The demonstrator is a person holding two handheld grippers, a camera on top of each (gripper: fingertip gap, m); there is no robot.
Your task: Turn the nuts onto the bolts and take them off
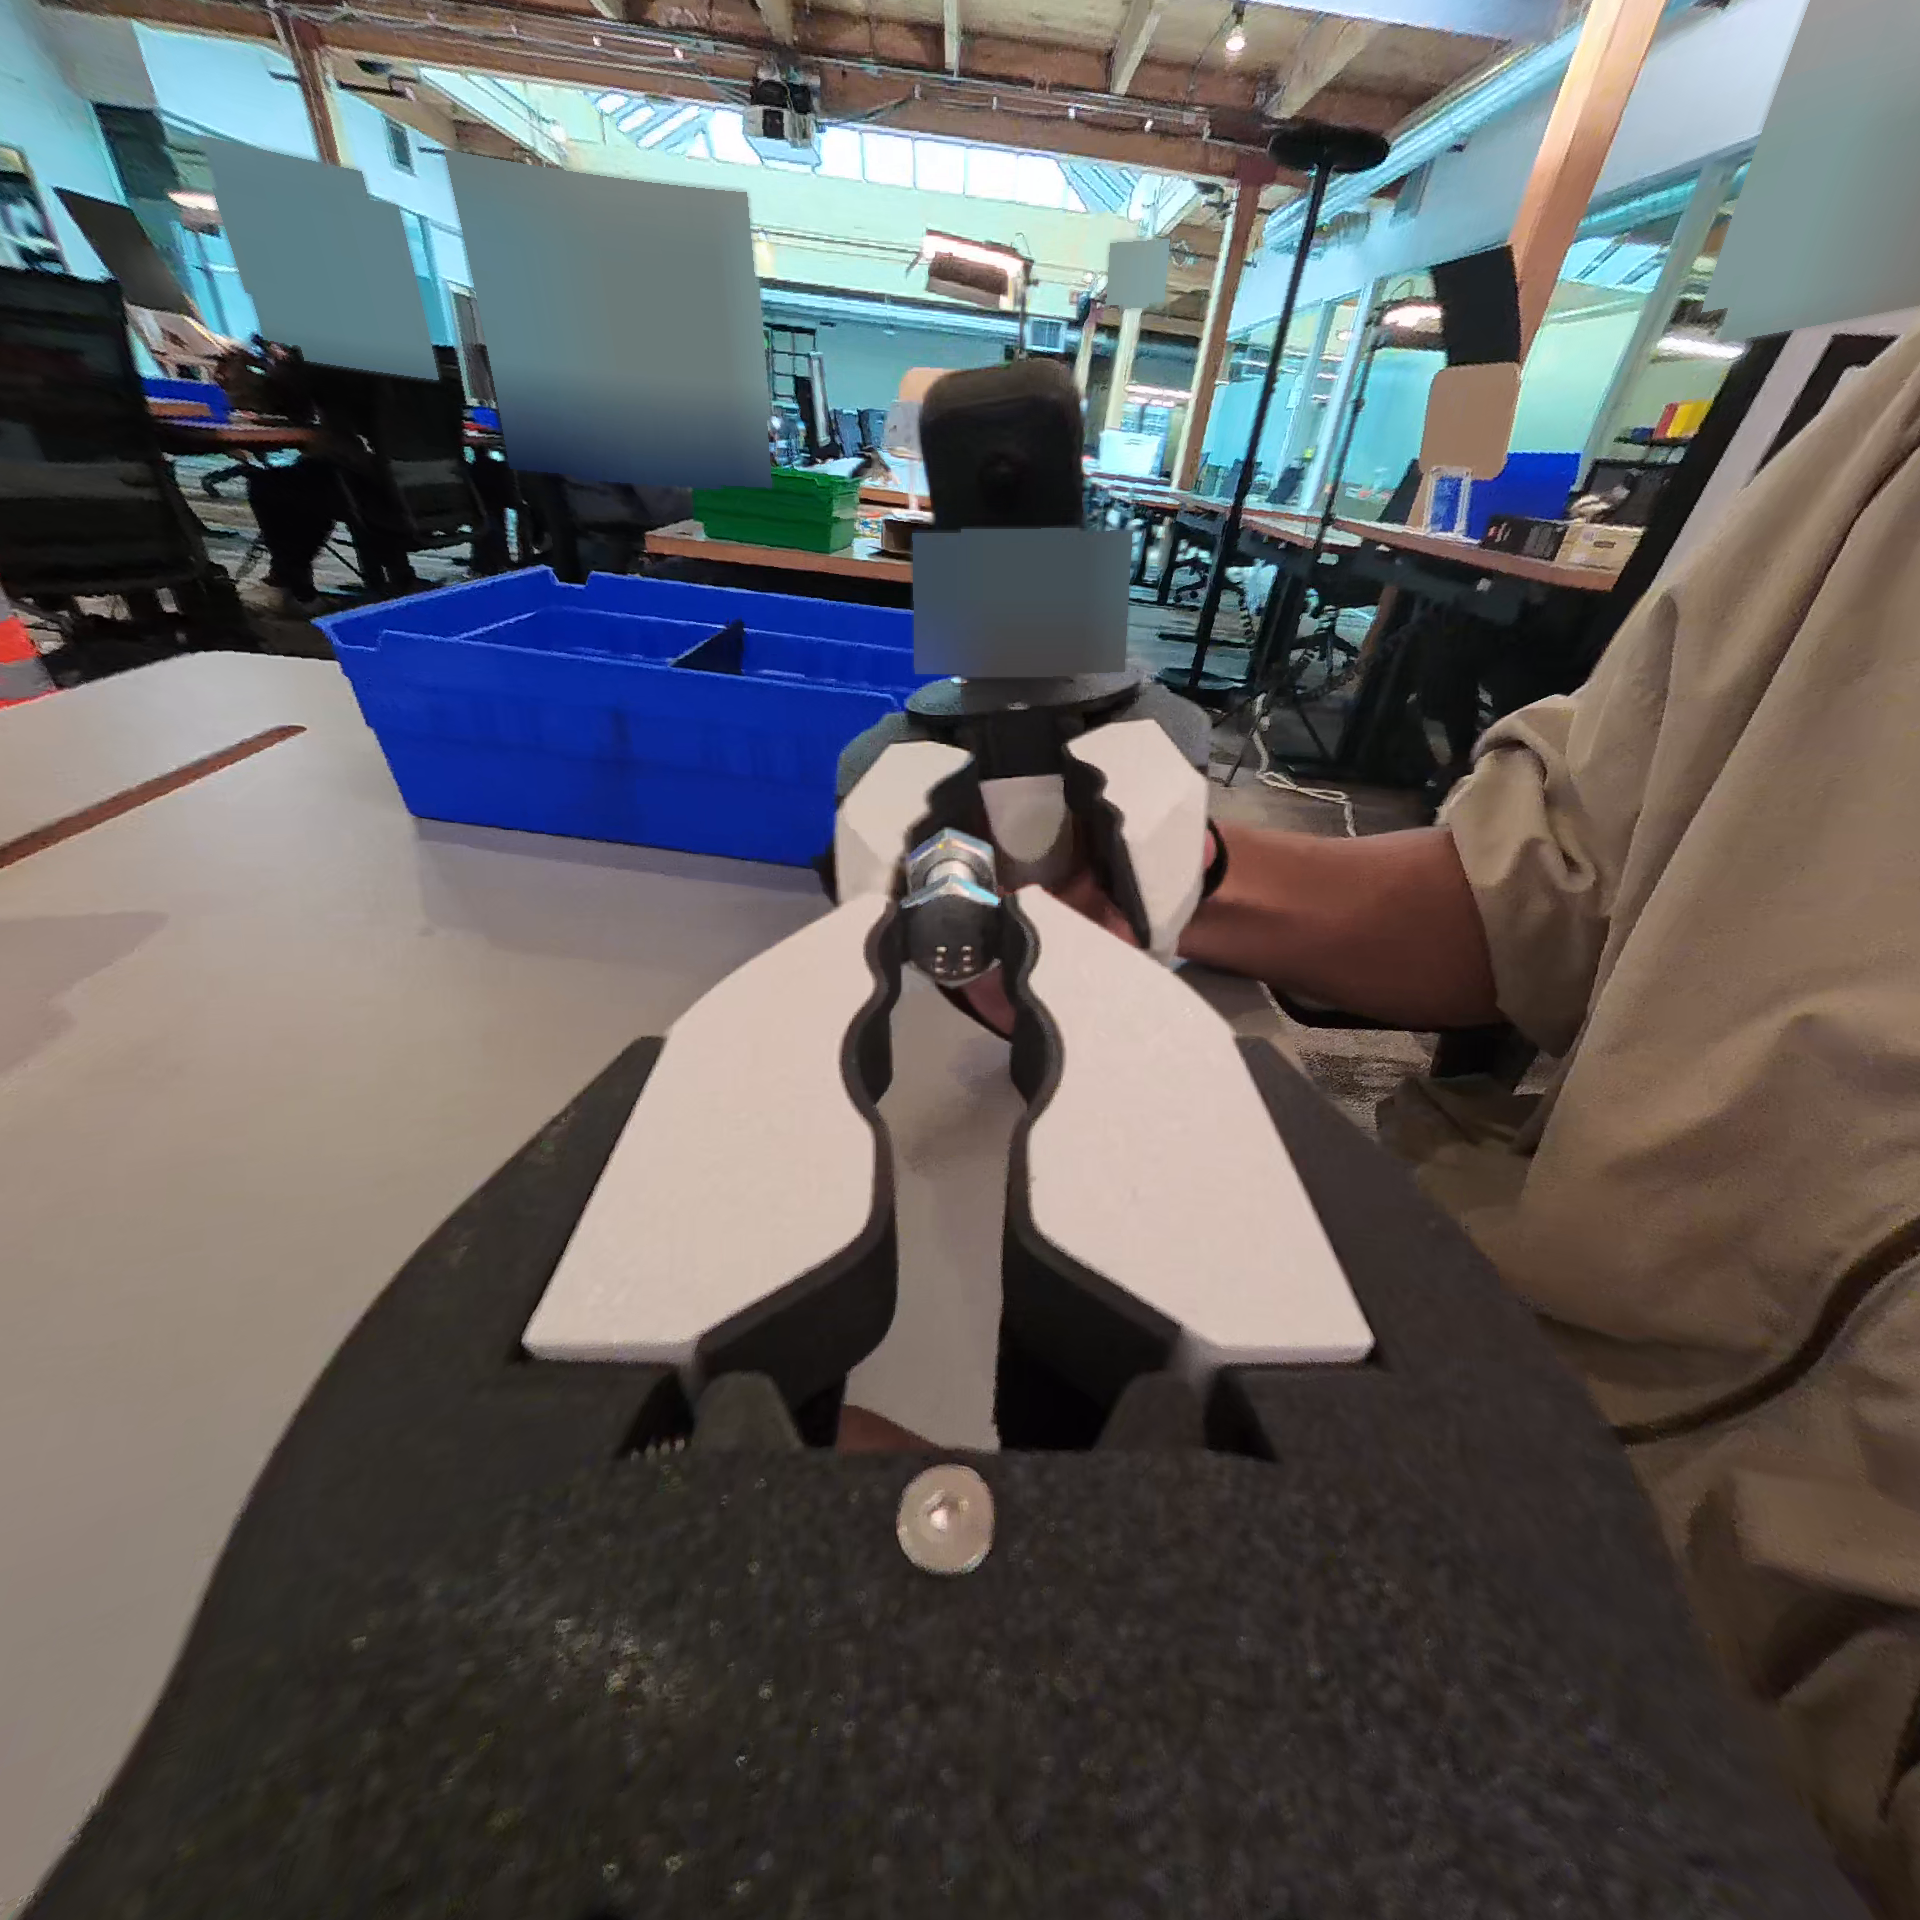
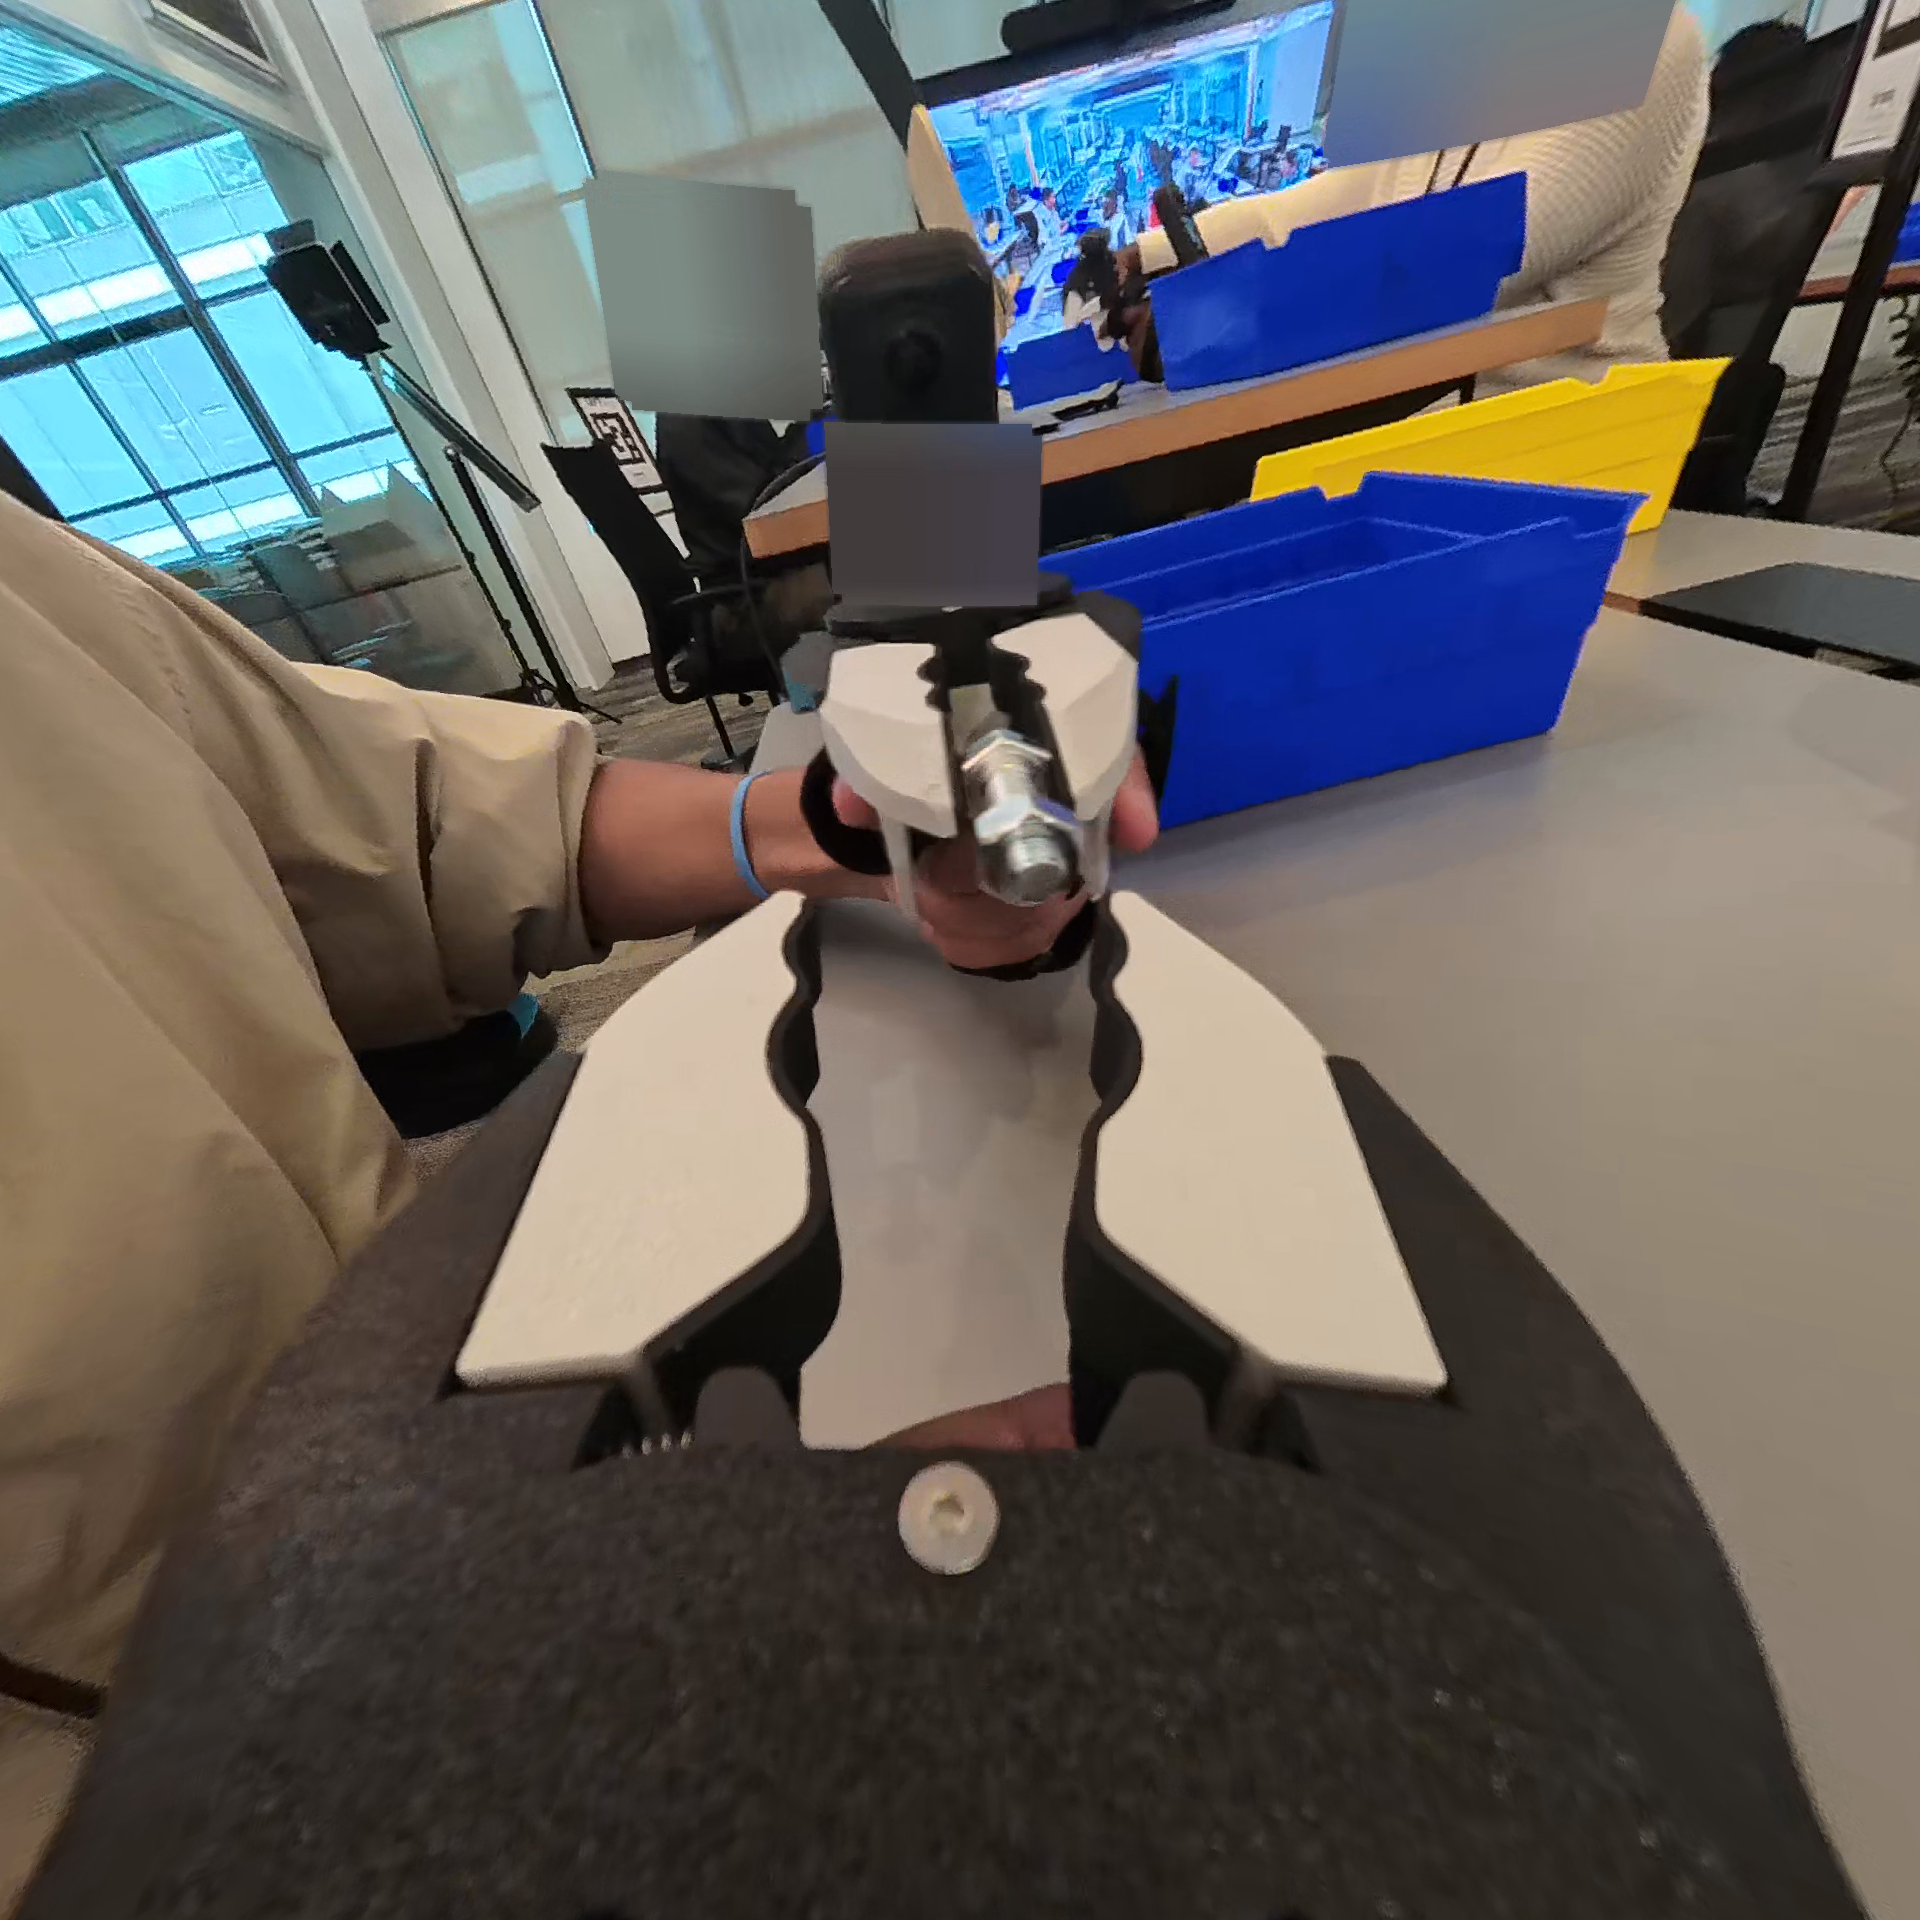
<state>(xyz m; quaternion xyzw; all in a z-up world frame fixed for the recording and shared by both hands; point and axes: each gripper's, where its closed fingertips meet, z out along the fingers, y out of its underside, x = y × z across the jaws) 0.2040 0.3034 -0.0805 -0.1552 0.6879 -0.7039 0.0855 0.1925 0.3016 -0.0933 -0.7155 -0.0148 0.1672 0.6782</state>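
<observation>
Left tongs (image 1: pixel 951 935): clenched on the bolt (image 1: pixel 948 940) head, above the table (image 1: pixel 260 1039) near its edge.
Right tongs (image 2: pixel 951 914): released, tips flanking the nut (image 2: pixel 1013 826) end.
Room: blue bin (image 1: pixel 623 707) behind, well apart.
Writing: none readable.

White claw (image 1: pixel 951 940) fingers (image 1: pixel 748 1143) edged in wavy black, speckled black base, silver screw (image 1: pixel 945 1524), beige sleeve (image 1: pixel 1662 935), blue wristband (image 2: pixel 746 834).

The bolt (image 1: pixel 951 914) hides its shank between the left gripper's (image 1: pixel 954 940) fingertips. The blue bin's (image 2: pixel 1351 644) floor stays hidden behind its wall, and picture edges crop the worktop (image 1: pixel 260 987).
</observation>
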